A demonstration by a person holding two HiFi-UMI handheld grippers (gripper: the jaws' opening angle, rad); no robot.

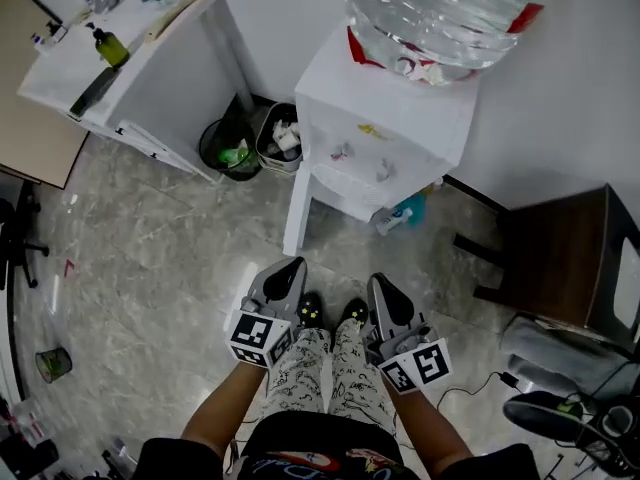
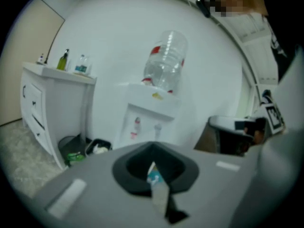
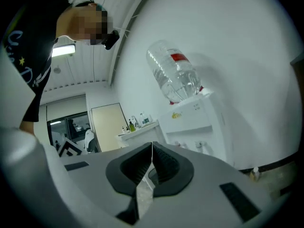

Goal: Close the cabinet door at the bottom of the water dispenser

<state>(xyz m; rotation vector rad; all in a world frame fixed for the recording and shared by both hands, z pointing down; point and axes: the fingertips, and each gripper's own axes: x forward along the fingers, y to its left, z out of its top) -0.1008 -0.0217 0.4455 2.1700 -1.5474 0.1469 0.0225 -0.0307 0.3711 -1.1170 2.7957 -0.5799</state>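
Note:
The white water dispenser (image 1: 385, 133) stands against the wall with a big clear bottle (image 1: 440, 8) on top. Its bottom cabinet door (image 1: 298, 208) is swung open to the left, edge-on to me, and a small blue-and-white bottle (image 1: 398, 214) shows in the opening. Both grippers are low by my legs, well short of the dispenser. My left gripper (image 1: 286, 276) is shut and holds nothing; so is my right gripper (image 1: 384, 294). The left gripper view has the dispenser (image 2: 145, 122) beyond the shut jaws (image 2: 153, 150). The right gripper view shows it (image 3: 192, 120) past the shut jaws (image 3: 152, 146).
A white side cabinet (image 1: 140, 78) with bottles on top stands left of the dispenser. Two waste bins (image 1: 228, 150) (image 1: 280, 136) sit between them. A dark wooden chair (image 1: 565, 258) is on the right, with a cable and bags near it. A small green bin (image 1: 52, 364) stands far left.

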